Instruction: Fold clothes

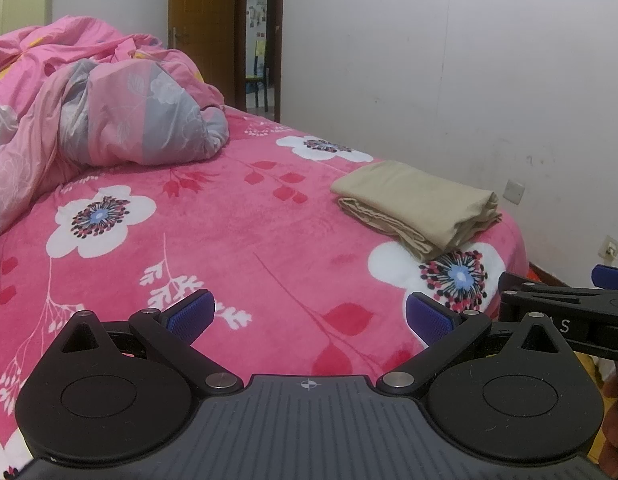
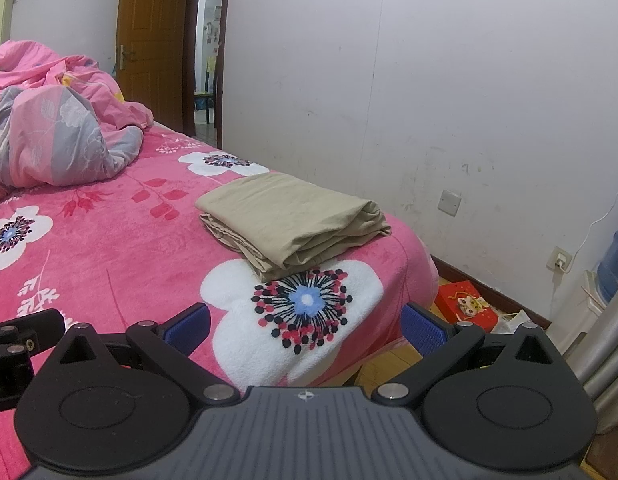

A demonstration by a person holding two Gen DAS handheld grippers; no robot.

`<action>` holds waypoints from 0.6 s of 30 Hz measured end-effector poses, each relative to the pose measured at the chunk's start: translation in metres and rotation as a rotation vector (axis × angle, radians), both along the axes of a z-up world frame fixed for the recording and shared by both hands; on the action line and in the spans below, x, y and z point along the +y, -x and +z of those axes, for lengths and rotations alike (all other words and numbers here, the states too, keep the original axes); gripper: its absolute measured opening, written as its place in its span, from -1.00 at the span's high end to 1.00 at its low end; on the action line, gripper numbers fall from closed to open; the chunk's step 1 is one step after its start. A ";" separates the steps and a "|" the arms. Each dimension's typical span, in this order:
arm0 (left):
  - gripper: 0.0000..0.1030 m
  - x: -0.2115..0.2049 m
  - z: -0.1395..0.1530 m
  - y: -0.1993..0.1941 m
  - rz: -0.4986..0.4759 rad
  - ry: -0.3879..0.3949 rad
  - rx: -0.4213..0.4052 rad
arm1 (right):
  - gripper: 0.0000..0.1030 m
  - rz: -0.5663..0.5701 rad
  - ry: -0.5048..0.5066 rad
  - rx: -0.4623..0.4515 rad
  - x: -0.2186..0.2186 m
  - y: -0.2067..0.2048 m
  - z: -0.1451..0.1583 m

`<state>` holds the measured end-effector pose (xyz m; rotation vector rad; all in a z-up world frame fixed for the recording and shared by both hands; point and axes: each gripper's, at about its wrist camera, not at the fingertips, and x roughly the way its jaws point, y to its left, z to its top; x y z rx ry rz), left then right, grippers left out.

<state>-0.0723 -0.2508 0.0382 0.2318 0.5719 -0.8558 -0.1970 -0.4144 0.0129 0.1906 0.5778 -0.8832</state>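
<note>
We've got left gripper (image 1: 309, 316) & right gripper (image 2: 305, 326) both apart, empty; snagging beige folded cloth (image 2: 293, 220), frame center, w/ careless grab could undo folds.

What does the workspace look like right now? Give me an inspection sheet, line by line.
Surface: bed with pink floral blanket, flat.
Job's things: beige garment, folded into a neat stack near the bed's right edge; no other clothes seen.
Clutter: crumpled pink-grey duvet at the far left of the bed.
Grippers: left gripper open, empty; right gripper open, empty; both short of the garment.
Cables: white cord running up the wall from the socket.
Surroundings: open wooden door, water bottle, red box on the floor.
</note>
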 end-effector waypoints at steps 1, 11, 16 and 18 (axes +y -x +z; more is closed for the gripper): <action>-1.00 0.000 0.000 0.000 0.000 0.000 0.000 | -1.00 -0.001 0.000 0.000 0.000 0.000 0.000; -1.00 -0.001 0.000 0.000 0.001 -0.002 0.003 | -1.00 -0.004 -0.001 0.001 0.000 0.001 0.000; -1.00 -0.002 0.000 0.000 0.001 -0.002 0.002 | -1.00 -0.005 -0.003 0.001 -0.002 0.000 0.000; -1.00 -0.002 0.000 0.000 0.000 -0.002 0.002 | -1.00 -0.005 -0.003 0.000 -0.001 0.001 0.000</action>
